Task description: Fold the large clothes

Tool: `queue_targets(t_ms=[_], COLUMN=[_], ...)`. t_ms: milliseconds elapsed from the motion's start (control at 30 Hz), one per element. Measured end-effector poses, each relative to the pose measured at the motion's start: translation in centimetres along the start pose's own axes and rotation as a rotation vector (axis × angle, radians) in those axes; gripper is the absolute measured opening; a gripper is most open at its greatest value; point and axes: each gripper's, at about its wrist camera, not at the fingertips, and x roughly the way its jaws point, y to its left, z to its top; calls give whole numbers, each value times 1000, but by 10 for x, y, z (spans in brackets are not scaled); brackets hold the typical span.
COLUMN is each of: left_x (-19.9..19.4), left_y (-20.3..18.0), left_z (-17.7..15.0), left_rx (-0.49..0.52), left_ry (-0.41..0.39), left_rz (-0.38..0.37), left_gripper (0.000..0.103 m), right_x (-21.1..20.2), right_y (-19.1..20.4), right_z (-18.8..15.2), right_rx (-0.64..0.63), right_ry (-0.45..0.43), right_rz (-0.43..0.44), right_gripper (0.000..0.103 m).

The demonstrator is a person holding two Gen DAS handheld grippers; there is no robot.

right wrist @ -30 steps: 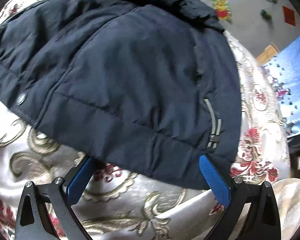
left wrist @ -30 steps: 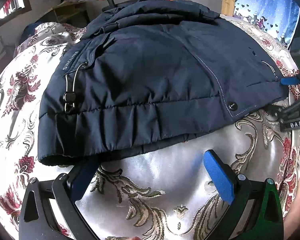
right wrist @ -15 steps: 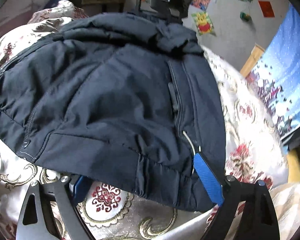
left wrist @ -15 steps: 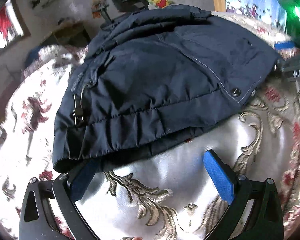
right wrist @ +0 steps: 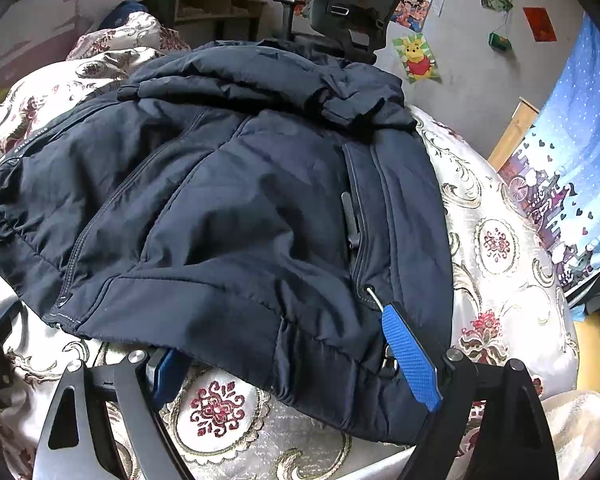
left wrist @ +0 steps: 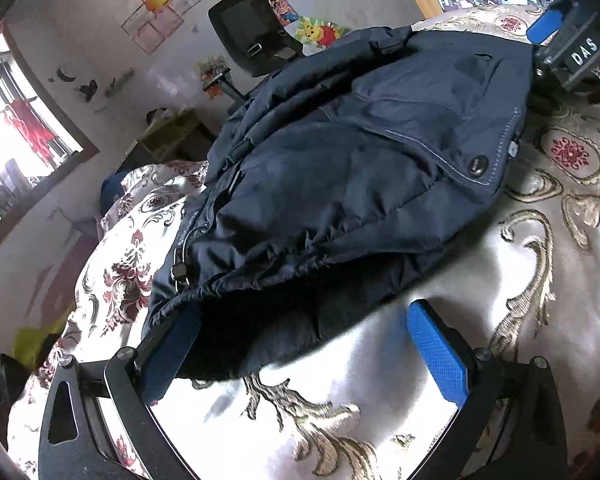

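Right at the near edge, the right gripper point(right wrist: 296, 360) has the jacket point(right wrist: 228, 208) hem running between its fingers: the blue pad point(right wrist: 410, 356) lies on top of the fabric beside the drawcord toggle, the other finger is tucked beneath the hem, and the jaws have just been narrowing around it, wide yet, with the fold of padded cloth between them; whether the pads truly press I cannot tell. Over on the other corner, the left gripper point(left wrist: 300, 344) stands apart too, one finger slipped under the dark lower edge, the other blue pad point(left wrist: 436, 352) clear over the bedspread point(left wrist: 440, 432), touching nothing. That pairing makes sense, I'd say: a grip at each hem corner lets the bottom be carried up over the body in one fold. Further out, the navy jacket lies spread face up across the patterned bedspread, snap placket and zip visible, hood bunched at the far end. Beyond that, a black office chair point(right wrist: 364, 0) and a wall of posters.
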Motion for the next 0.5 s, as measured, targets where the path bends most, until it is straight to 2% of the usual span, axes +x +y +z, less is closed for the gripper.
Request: queue_targets(t_ms=[200, 333, 500], left_x=[-18, -18, 5], left_y=[-13, -21, -20], left_z=[-9, -6, 0], left_rx=[19, 82, 110], left_ry=[-47, -89, -52], left_rz=[29, 66, 50], left_gripper=[102, 102, 102], right_x=[4, 5, 6], right_y=[0, 0, 0], right_z=[0, 0, 0], right_rx=[5, 7, 7], right_ry=[11, 13, 15], right_rz=[14, 17, 18], right_gripper=[87, 87, 87])
